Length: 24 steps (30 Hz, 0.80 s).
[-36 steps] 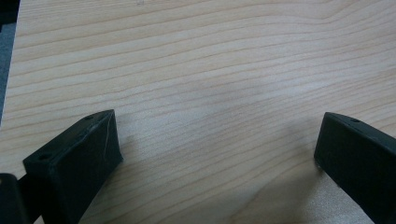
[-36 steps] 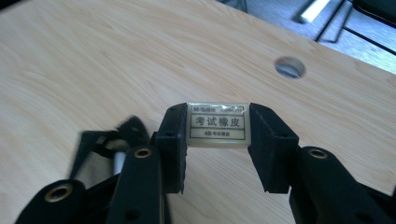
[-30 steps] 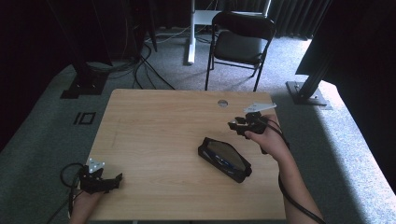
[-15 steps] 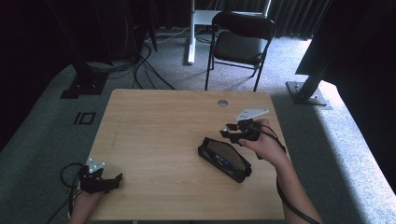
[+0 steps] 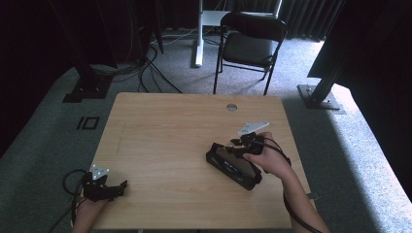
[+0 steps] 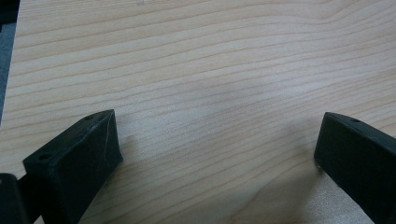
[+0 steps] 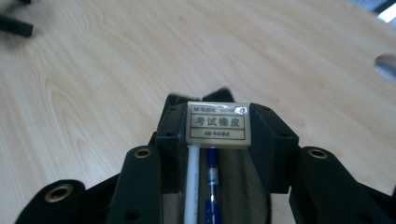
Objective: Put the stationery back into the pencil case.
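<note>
A black pencil case (image 5: pixel 232 168) lies open right of the table's middle. In the right gripper view a white pen (image 7: pixel 191 186) and a blue pen (image 7: pixel 212 184) lie inside the case (image 7: pixel 243 186). My right gripper (image 5: pixel 239 144) hovers just over the case's far end, shut on a small cream eraser (image 7: pixel 218 125) with a printed label, held flat between the two jaws (image 7: pixel 219 136). My left gripper (image 5: pixel 106 187) rests at the table's front left corner, open, with bare wood between its jaws (image 6: pixel 217 154).
The wooden table (image 5: pixel 160 126) has a round cable hole (image 5: pixel 231 107) near its far edge. A black folding chair (image 5: pixel 248 46) stands behind the table. Cables (image 5: pixel 150 68) and a stand base (image 5: pixel 320 97) lie on the grey carpet.
My right gripper has moved left and down with the eraser, from beside the case's far end to just over its opening. The left gripper has stayed put.
</note>
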{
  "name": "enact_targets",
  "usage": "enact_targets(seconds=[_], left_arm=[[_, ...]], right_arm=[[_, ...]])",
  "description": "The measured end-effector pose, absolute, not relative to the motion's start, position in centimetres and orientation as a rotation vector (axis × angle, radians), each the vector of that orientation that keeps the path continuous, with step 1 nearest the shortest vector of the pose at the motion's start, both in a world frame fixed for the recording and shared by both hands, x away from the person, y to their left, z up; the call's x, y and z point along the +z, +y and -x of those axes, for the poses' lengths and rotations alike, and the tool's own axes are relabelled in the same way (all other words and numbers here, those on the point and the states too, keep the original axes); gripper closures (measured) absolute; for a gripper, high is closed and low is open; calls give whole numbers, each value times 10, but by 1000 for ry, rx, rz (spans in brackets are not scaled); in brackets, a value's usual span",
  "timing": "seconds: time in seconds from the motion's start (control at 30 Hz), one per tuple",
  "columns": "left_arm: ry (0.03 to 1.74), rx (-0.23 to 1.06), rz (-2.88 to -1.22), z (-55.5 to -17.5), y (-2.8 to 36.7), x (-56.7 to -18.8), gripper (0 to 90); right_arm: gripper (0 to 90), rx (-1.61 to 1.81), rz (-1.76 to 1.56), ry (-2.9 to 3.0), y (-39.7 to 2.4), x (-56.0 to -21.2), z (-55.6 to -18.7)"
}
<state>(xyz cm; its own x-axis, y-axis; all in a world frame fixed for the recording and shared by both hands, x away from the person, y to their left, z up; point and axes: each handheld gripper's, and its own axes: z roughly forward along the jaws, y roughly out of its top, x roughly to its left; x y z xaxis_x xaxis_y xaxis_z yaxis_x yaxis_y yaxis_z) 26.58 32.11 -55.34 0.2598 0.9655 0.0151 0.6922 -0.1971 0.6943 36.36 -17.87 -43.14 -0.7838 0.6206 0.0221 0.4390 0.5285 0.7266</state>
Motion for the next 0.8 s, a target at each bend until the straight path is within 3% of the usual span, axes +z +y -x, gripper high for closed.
enact_targets(seconds=[0.8], left_arm=[[1497,621,-1965,-266,321,-553,6]], right_arm=[[590,924,-861,2681,-165,-470,-368]])
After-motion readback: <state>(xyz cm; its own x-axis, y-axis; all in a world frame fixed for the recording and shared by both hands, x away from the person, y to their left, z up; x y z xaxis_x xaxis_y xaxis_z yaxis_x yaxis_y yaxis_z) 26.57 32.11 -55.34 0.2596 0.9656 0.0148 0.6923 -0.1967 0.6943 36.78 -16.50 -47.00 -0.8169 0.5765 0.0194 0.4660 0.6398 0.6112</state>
